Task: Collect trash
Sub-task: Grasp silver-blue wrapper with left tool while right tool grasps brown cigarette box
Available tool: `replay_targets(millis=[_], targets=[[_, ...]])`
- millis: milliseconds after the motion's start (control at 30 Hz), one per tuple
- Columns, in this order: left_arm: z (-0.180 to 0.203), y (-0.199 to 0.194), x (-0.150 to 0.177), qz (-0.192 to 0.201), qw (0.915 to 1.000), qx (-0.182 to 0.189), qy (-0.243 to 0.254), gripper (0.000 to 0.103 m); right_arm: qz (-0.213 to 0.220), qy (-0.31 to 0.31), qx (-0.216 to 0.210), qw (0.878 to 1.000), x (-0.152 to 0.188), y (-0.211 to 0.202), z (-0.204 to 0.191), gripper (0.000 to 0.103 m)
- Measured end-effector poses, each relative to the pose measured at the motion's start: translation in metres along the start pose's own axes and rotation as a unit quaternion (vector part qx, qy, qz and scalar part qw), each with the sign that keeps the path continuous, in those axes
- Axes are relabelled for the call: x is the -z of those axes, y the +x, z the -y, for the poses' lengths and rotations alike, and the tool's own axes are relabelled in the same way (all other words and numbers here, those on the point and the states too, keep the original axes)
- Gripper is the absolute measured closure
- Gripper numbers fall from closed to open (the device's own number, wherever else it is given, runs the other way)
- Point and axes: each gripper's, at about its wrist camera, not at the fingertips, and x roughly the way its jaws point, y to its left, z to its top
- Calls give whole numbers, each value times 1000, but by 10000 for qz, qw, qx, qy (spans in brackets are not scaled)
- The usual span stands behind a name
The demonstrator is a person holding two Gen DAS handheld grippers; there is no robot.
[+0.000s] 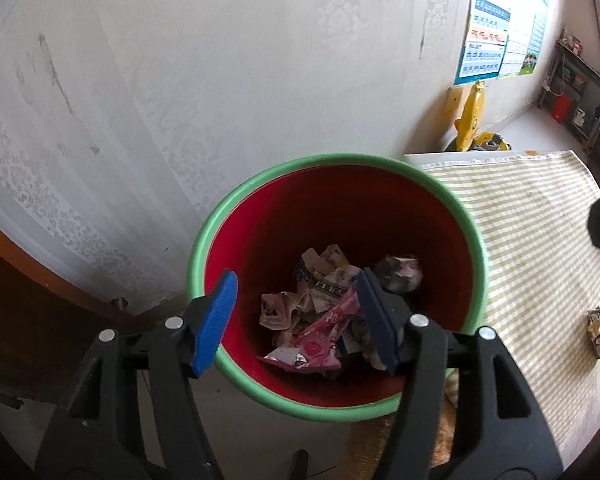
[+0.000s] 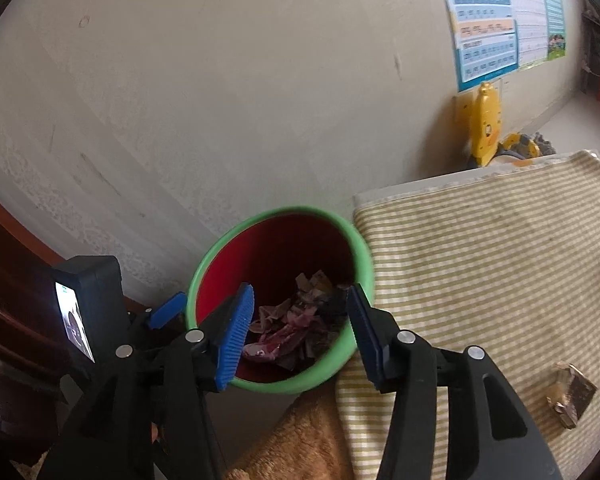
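Observation:
A red bin with a green rim (image 1: 236, 200) (image 2: 204, 264) stands by the wall, beside a striped bed. It holds several crumpled wrappers, among them a pink one (image 1: 320, 340) (image 2: 280, 336). My left gripper (image 1: 296, 320) is open and empty, just above the bin's mouth; its body shows in the right wrist view (image 2: 156, 316). My right gripper (image 2: 300, 336) is open and empty, over the bin's near edge. A crumpled brown wrapper (image 1: 599, 332) (image 2: 571, 396) lies on the striped bed cover to the right.
The green-and-white striped bed cover (image 2: 480, 260) fills the right side. An orange fuzzy cloth (image 2: 300, 440) lies below the bin. A yellow toy (image 1: 472, 120) stands against the wall beyond the bed. Dark wooden furniture (image 1: 28, 320) is at the left.

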Motion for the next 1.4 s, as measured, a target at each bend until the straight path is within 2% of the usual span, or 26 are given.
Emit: replay_targets(millis=[167,267,367,433,567,633,667,767,867,1000,1133,1267,1400], targets=[[22,-11,-3,49,9997,108,196,42,33,-72,419,9991,22,-27,37,46],[35,-19,-4,96,9994,214,255,41,-88,-7,832,9965,43,-41,79,42],[52,-23,-3,89,9989,334,311,40,-339,254,1371,9897,67,-49,132,42],[66,-24,-1,30,9982,408,434,40,-561,539,1555,9848,83,-51,168,39],[98,-28,2,-69,9954,593,753,40,-905,595,1788,9779,102,-49,205,34],[113,-33,1,-19,9935,635,947,39,-1051,456,1815,9767,106,-43,211,28],[122,-36,1,23,9921,653,1073,35,-1122,345,1832,9761,107,-39,212,27],[143,-41,1,18,9889,754,1283,35,-1244,17,1915,9736,109,-24,212,26],[167,-40,2,-61,9857,858,1449,35,-1248,-44,1828,9752,109,-15,211,26],[200,-36,-1,-12,9818,762,1741,35,-982,115,1681,9808,111,-17,214,31],[238,-33,-12,97,9786,825,1881,34,-612,584,1360,9871,122,-42,221,35],[299,-31,-17,374,9655,881,2423,29,-217,812,1169,9896,137,-74,216,35],[374,-27,-15,505,9455,1106,3021,25,49,967,1130,9889,146,-94,214,34]])
